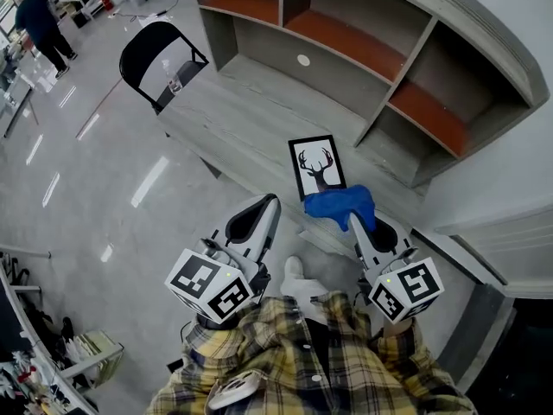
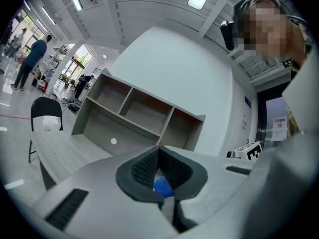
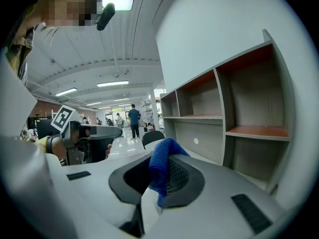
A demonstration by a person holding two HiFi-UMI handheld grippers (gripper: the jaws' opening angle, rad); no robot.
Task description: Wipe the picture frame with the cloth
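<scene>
- The frame [image 1: 316, 167] lies flat and face up on the worktop [image 1: 233, 102], in front of the shelf [image 1: 363, 50], so its face is open to a wipe from above.
- The right gripper [image 1: 356, 223] has its fingers [image 3: 178, 176] clenched on the cloth [image 1: 340, 203]. The bunched blue wad juts past the tips and makes a soft pad.
- The cloth hangs at the frame's 5 o'clock corner; whether it touches cannot be told.
- The left gripper [image 1: 263, 214] waits at the frame's 7 o'clock with its fingers closed on nothing, probably placed to steady the frame.
</scene>
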